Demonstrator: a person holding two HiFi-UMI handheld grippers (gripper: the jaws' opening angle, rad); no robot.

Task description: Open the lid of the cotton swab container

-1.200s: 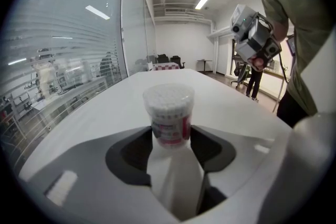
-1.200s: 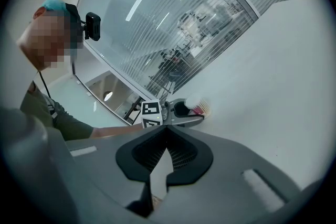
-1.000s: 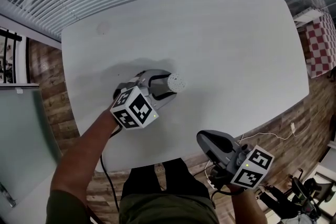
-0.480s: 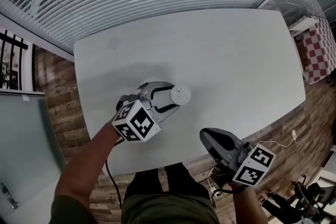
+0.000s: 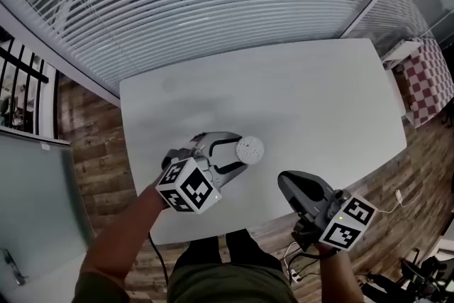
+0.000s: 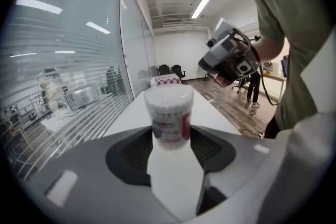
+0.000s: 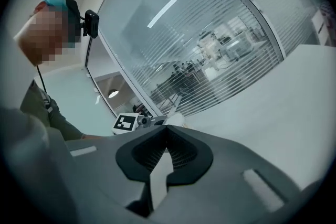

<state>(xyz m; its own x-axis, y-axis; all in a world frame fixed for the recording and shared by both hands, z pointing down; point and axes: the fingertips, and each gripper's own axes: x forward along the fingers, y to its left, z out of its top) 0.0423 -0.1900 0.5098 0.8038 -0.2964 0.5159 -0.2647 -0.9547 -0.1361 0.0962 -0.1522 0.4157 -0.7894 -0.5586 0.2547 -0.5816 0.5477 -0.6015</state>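
Left gripper view: the left gripper [image 5: 240, 152] pinches the upright container [image 6: 169, 115] by its sides, table [image 5: 319, 96] behind. Right gripper [image 5: 289, 182] is pressed together, empty.

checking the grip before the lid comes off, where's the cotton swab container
Head view, left of centre over the near part of the table: the cotton swab container is clamped between the left tongs.

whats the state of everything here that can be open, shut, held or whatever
clear round plastic cotton swab container, upright, gripped near its base
its clear lid, seems on, hard to tell
left claw, shut on the container
right claw, shut, empty
white slatted blinds, lowered
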